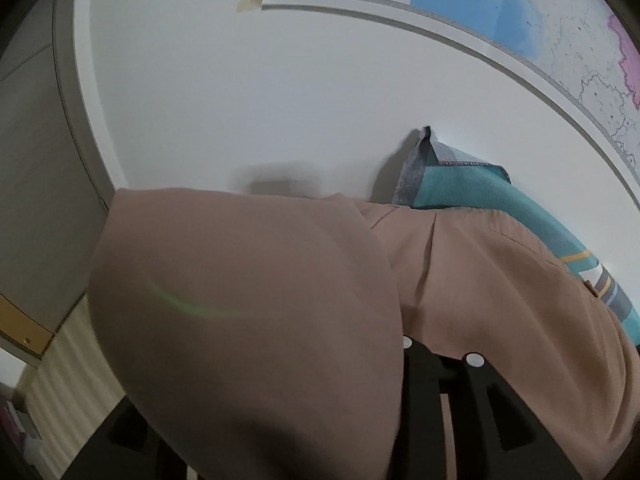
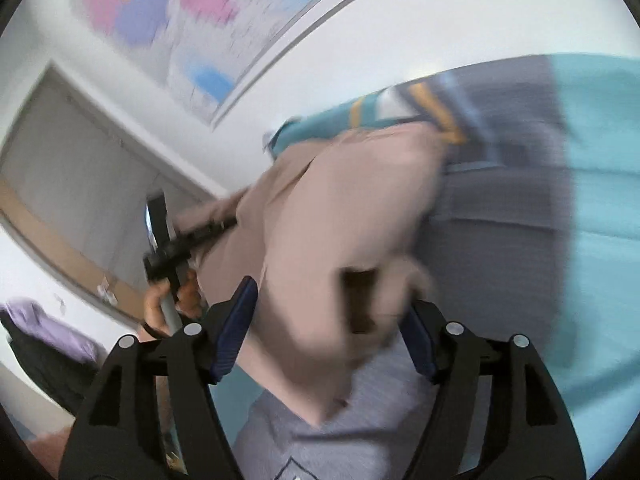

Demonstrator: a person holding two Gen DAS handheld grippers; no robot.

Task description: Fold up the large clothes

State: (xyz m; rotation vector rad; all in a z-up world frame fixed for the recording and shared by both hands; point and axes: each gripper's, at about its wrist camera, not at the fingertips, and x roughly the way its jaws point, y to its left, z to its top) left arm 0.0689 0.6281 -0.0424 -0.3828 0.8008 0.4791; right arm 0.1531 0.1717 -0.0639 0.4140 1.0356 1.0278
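A teal and grey bedcover (image 2: 600, 208) with a yellow stripe is your work surface, set against a white wall (image 1: 240, 100).

Nearest you, in the right wrist view, the right gripper (image 2: 328, 332) stands wide open, its blue-padded jaws either side of a fold of the soft beige garment (image 2: 340, 220). The pads do not appear to press on the cloth. The picture is blurred, so judge by feel.

To your left, your hand (image 2: 160, 304) holds the left gripper (image 2: 224, 224), its tips at the garment's far edge. In its own view the beige cloth drapes over its fingers (image 1: 472, 360), so you cannot tell whether it grips.

To do this step well, lay the fold flat on the bedcover, let both edges go cleanly, and draw the jaws back without dragging the cloth.

Farther off, a large coloured map (image 1: 560, 40) is taped to the wall. A grey door (image 2: 72, 168) stands at left, with a heap of lilac and dark clothing (image 2: 44, 336) beside it.
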